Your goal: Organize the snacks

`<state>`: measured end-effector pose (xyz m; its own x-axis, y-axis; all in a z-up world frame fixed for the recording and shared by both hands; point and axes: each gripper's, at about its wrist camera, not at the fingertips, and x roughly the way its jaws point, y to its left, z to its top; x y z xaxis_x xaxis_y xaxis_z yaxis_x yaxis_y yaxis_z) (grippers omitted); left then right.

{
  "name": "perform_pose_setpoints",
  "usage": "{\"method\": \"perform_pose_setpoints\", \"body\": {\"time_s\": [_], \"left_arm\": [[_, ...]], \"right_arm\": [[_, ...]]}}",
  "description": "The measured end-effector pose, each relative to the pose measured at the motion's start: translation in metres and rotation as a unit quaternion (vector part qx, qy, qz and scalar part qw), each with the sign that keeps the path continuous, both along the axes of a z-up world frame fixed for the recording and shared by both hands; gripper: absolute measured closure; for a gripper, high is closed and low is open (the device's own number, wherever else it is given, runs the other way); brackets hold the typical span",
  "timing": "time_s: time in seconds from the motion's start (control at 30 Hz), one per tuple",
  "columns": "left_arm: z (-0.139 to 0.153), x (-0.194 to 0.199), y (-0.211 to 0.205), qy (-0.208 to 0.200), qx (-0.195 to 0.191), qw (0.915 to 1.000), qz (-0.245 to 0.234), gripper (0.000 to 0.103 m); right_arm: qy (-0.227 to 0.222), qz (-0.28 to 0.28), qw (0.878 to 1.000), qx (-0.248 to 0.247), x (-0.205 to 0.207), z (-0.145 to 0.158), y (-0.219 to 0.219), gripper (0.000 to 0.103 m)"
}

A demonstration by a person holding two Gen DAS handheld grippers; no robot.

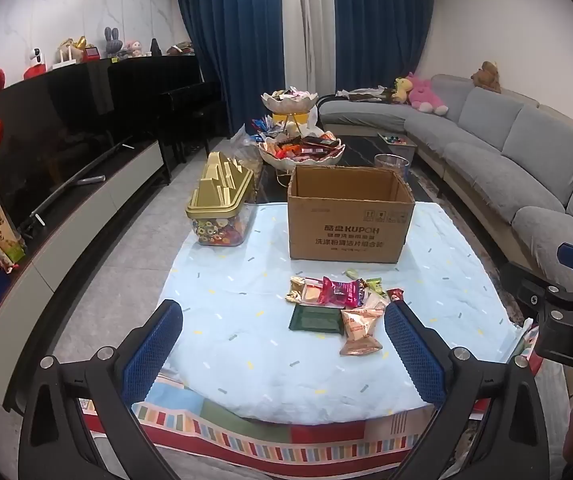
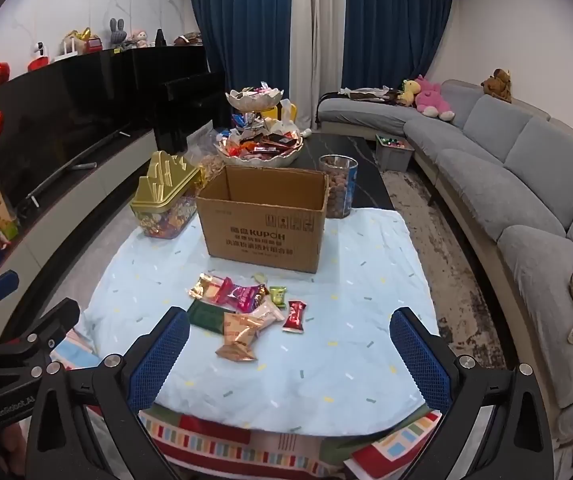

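Observation:
A pile of wrapped snacks (image 1: 340, 300) lies on a light blue cloth (image 1: 246, 344), in front of an open, empty-looking cardboard box (image 1: 348, 224). The pile holds a dark green packet (image 1: 316, 319), a pink packet (image 1: 340, 291) and a copper-coloured packet (image 1: 360, 330). My left gripper (image 1: 282, 344) is open and empty, held near the cloth's front edge, short of the pile. In the right wrist view the pile (image 2: 242, 312) and box (image 2: 264, 224) show too, with a red packet (image 2: 295, 316) lying apart. My right gripper (image 2: 290, 354) is open and empty, just behind the pile.
A clear tub with a gold lid (image 1: 220, 210) holding sweets stands left of the box. A clear jar of brown snacks (image 2: 338, 186) stands right of it. Tiered dishes of snacks (image 1: 302, 148) sit on the dark table behind. A grey sofa (image 1: 518, 152) runs along the right, a TV unit (image 1: 66, 184) along the left.

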<state>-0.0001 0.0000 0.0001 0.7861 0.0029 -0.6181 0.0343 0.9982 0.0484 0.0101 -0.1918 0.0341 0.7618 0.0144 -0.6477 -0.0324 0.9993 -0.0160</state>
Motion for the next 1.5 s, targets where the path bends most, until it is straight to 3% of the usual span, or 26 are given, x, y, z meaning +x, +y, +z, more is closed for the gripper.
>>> {"method": "perform_pose_setpoints", "body": {"time_s": [1.5], "left_arm": [[0.003,-0.006,-0.004,-0.002,-0.002,1.0000,0.002,0.000]], "right_arm": [[-0.012,0.003,1.000,-0.001,-0.007,0.011,0.002,0.001]]}}
